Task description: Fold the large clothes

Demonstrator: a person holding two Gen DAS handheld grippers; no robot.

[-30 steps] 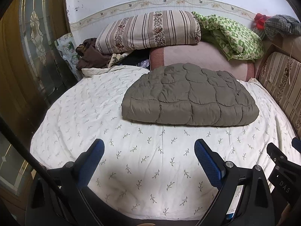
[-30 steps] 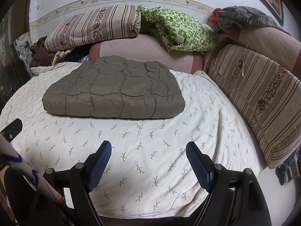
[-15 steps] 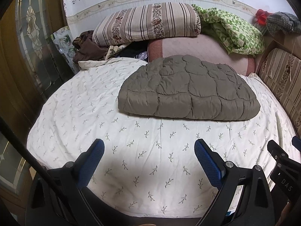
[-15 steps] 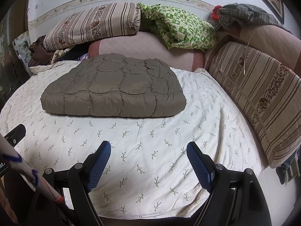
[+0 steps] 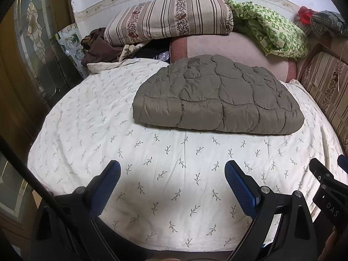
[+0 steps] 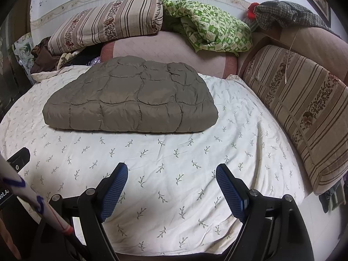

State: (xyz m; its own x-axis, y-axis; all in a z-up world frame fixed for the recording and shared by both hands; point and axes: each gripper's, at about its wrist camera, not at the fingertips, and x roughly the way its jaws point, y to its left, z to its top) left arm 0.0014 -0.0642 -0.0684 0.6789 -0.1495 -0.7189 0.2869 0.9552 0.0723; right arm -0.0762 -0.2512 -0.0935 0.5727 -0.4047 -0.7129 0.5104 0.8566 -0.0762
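Note:
A grey-brown quilted padded garment (image 5: 215,97) lies folded into a flat thick rectangle on the bed's white leaf-print sheet (image 5: 165,174); it also shows in the right wrist view (image 6: 132,100). My left gripper (image 5: 171,169) is open and empty, held over the sheet near the bed's front edge, well short of the garment. My right gripper (image 6: 170,171) is open and empty too, also near the front edge. Part of the right gripper's body (image 5: 328,193) shows at the right of the left wrist view.
Striped pillow (image 5: 169,19), green patterned blanket (image 5: 271,28) and pink bolster (image 5: 217,45) pile at the bed's head. A striped cushion (image 6: 304,108) lines the right side. Dark clothes (image 5: 97,47) lie at the back left by a glass-panelled door (image 5: 37,50).
Both grippers have drawn back a little and tilted down; the folded garment sits slightly farther and lower in both views. The garment itself has not moved. Both grippers stay open.

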